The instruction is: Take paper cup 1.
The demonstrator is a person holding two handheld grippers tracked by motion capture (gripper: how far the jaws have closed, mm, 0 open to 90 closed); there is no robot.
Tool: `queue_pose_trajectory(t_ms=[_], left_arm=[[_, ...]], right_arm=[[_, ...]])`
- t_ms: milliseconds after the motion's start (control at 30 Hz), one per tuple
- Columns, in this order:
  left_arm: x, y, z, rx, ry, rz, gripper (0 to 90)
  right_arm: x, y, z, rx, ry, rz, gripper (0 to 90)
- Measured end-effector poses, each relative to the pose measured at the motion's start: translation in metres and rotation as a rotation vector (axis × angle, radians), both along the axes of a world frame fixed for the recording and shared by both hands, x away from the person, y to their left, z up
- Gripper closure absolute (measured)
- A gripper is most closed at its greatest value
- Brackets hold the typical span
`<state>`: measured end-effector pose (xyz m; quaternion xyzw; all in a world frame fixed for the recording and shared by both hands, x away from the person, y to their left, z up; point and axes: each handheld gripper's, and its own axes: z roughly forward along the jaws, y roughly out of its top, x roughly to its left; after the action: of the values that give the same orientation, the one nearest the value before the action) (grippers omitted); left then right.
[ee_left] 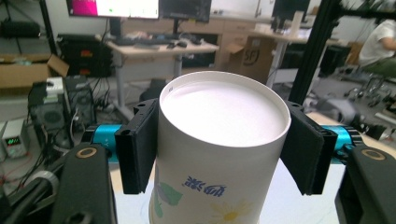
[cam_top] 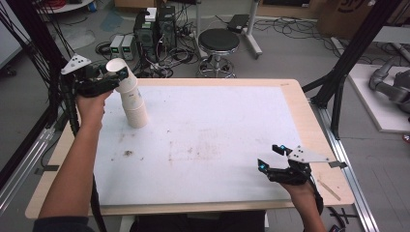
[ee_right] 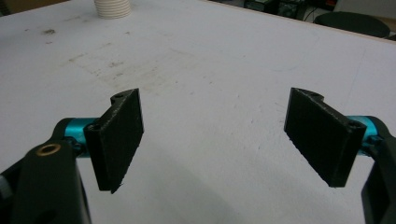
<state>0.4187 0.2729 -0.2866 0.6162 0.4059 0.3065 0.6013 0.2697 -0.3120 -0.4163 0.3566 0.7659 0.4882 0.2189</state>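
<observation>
Left tongs point(ee_left: 219, 154) clamped on the top cup point(ee_left: 219, 140) of the stack point(cam_top: 131, 99), lifted I think; right tongs point(ee_right: 215, 140) wide apart, well away from it over the desk point(cam_top: 217, 125).

A black round stool point(cam_top: 219, 40) is seen on the floor just beyond the table's far edge, with computer towers point(cam_top: 155, 30) and tangled cables point(cam_top: 181, 53) to its left. Two small grey boxes point(cam_top: 122, 47) are set beside the towers. Smudges point(cam_top: 128, 152) are visible on the white table top point(cam_top: 217, 125). A desk with monitors point(ee_left: 140, 8) is seen in the left gripper view
</observation>
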Motion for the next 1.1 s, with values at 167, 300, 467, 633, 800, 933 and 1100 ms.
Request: queue_pose_trajectory(t_ms=[167, 300, 467, 633, 800, 933, 1100], left_arm=[[-0.012, 0.001, 0.009, 0.003, -0.039, 0.010, 34.6], [-0.024, 0.003, 0.016, -0.003, -0.081, 0.008, 34.8], [-0.039, 0.004, 0.022, -0.022, -0.107, -0.024, 35.3], [-0.057, -0.001, 0.018, -0.048, -0.101, -0.090, 35.4], [-0.072, -0.009, 0.009, -0.073, -0.078, -0.154, 35.2], [-0.084, -0.023, -0.003, -0.050, -0.052, -0.224, 35.1], [-0.089, -0.038, -0.015, -0.012, -0.027, -0.273, 35.1]], right_arm=[[0.000, 0.001, 0.000, -0.004, 0.003, 0.002, 20.2], [-0.001, 0.002, 0.000, -0.001, 0.005, 0.004, 20.2], [0.001, 0.005, -0.001, -0.001, 0.009, 0.014, 20.2], [0.006, 0.007, 0.000, -0.001, 0.003, 0.020, 20.2], [0.011, 0.013, 0.002, 0.003, 0.015, 0.033, 20.1], [0.014, 0.017, 0.003, 0.007, 0.026, 0.047, 20.1], [0.018, 0.020, 0.004, -0.001, 0.033, 0.067, 20.1]])
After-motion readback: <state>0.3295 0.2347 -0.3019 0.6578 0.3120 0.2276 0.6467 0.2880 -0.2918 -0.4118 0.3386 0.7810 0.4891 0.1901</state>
